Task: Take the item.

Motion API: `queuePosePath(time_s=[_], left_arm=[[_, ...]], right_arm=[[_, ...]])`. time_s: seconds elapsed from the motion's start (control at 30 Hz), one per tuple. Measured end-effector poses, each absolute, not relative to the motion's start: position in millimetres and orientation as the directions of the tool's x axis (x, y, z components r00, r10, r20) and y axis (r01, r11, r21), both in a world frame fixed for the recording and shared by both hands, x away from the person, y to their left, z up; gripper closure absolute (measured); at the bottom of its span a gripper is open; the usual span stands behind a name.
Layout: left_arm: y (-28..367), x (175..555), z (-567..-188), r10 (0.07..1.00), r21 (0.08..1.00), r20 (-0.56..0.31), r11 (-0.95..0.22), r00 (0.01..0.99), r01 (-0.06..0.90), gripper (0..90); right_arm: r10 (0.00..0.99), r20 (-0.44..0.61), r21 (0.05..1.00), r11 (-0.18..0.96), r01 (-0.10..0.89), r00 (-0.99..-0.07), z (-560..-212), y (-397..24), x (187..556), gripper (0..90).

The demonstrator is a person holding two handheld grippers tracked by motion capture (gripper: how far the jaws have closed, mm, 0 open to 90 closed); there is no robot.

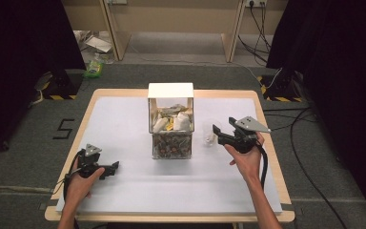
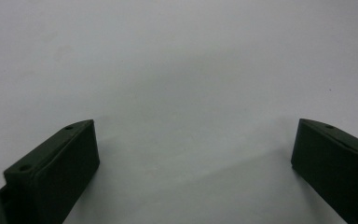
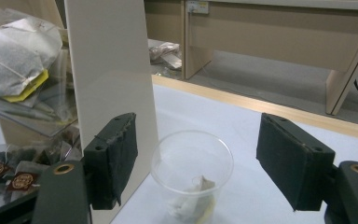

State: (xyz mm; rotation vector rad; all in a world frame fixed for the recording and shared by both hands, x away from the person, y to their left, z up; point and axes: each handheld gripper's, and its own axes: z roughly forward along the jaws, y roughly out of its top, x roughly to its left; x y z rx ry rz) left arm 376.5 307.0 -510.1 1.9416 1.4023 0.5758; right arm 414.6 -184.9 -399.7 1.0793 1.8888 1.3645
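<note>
Tongs, right (image 3: pixel 196 158): spread wide and grasping nothing, one jaw on each side of the clear plastic cup, neither pad touching it. From above they hang (image 1: pixel 221 133) just right of the display box, held up off the surface by the person's right hand (image 1: pixel 246 160).
Tongs, left (image 2: pixel 193 154): released as well, jaws far apart over bare white, nothing between them; from above they rest (image 1: pixel 109 168) low near the front left of the surface, well apart from the work.
Surface (image 1: pixel 124 124): a white sheet on a wood-edged top, bare apart from the box and cup.
Display box (image 1: pixel 170 125): a clear case with a white lid and side panel (image 3: pixel 107 70), loose tea bags (image 3: pixel 14 60) on its upper shelf and wrapped ones below; it stands just beside the cup.
Cup (image 3: pixel 192 172): upright on the surface between box and right edge, faint from above (image 1: pixel 211 135).
Cup contents: one tea bag (image 3: pixel 191 198) slumped at the bottom.
Handling, as I judge it: very light, thin-walled and slick, so it will buckle or tip under a hard squeeze.
Where to hold: across the wall below the rim, closing gently.
</note>
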Motion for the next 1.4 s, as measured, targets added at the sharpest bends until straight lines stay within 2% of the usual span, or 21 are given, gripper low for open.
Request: queuePosePath(time_s=[0.9,1.4], left_arm=[[307,376,-510,0.945,0.731,-0.029,-0.203,0.326,0.651,0.0],[307,376,-510,0.944,0.73,-0.027,-0.205,0.327,0.652,0.0]], right_arm=[[0.86,0.029,0.942,0.147,0.302,-0.509,-410,-207,389,29.7],[0.86,0.042,0.928,0.156,0.339,-0.508,-430,-213,371,28.9]])
